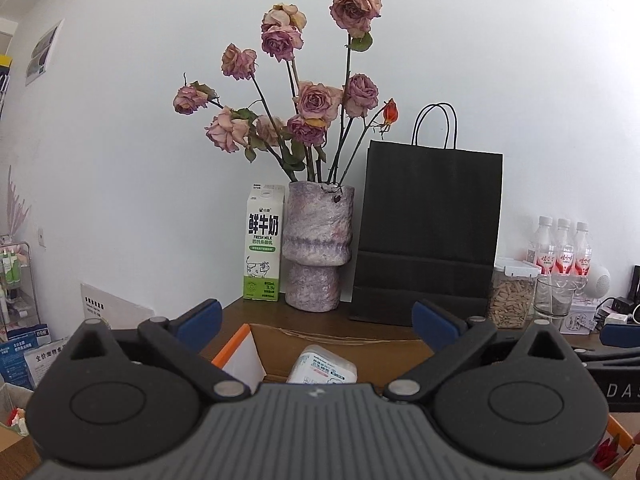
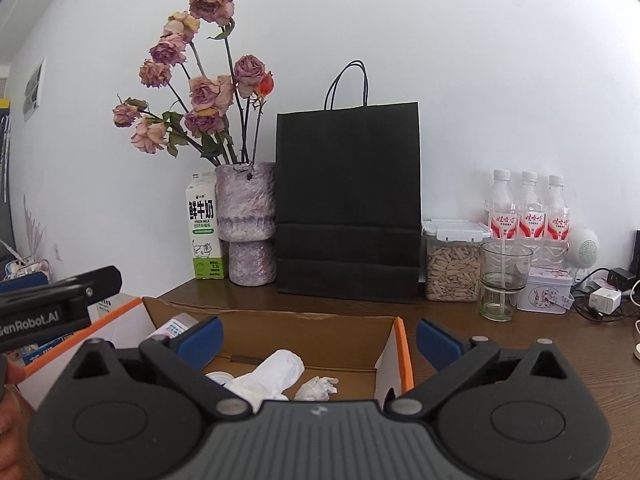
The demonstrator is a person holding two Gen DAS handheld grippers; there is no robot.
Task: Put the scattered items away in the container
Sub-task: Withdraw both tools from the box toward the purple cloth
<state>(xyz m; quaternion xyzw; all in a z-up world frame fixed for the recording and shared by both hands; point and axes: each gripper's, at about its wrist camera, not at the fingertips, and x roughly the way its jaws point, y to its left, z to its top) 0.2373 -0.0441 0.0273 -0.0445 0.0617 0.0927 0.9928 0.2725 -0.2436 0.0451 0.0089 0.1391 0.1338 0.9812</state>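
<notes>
An open cardboard box (image 2: 394, 344) with orange-edged flaps sits on the brown table just below both grippers. In the right wrist view it holds crumpled white tissue (image 2: 272, 376), a smaller tissue ball (image 2: 318, 388) and a white packet (image 2: 176, 326) at its left. In the left wrist view the box (image 1: 240, 344) shows a white wet-wipe pack (image 1: 324, 366). My left gripper (image 1: 316, 322) is open and empty above the box; its body also shows in the right wrist view (image 2: 60, 304). My right gripper (image 2: 318, 338) is open and empty above the box.
Along the wall stand a milk carton (image 2: 204, 228), a vase of dried roses (image 2: 250, 224), a black paper bag (image 2: 348, 204), a seed jar (image 2: 454, 264), a glass (image 2: 502, 276), three bottles (image 2: 528, 212), a tin (image 2: 546, 290) and chargers (image 2: 604, 298).
</notes>
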